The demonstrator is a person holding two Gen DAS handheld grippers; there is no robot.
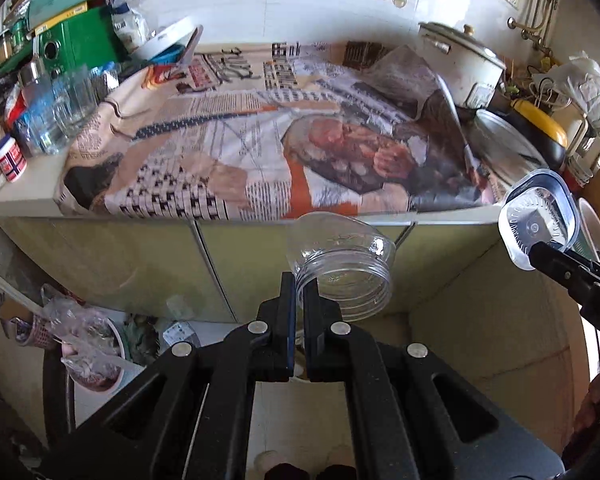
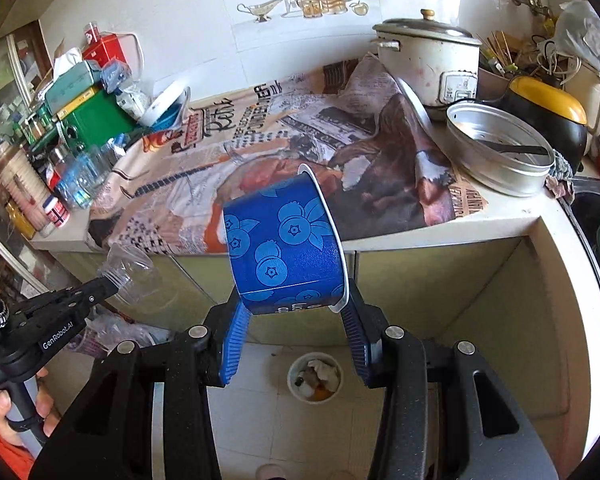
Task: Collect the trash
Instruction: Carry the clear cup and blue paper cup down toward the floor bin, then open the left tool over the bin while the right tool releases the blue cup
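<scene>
On the left, the left gripper (image 1: 299, 292) has its jaws pressed together on the threaded rim of a clear plastic jar (image 1: 342, 264), which hangs tilted in front of the cabinet doors below the newspaper-covered counter (image 2: 260, 152); its open mouth seems to face down and to the right, though the clear plastic makes that hard to judge. Further right, the right gripper (image 2: 296, 312) pinches a blue blueberry-printed cup (image 2: 286, 248) lying on its side between its blue pads; on the floor below stands a small bin (image 2: 315, 378) with scraps in it.
</scene>
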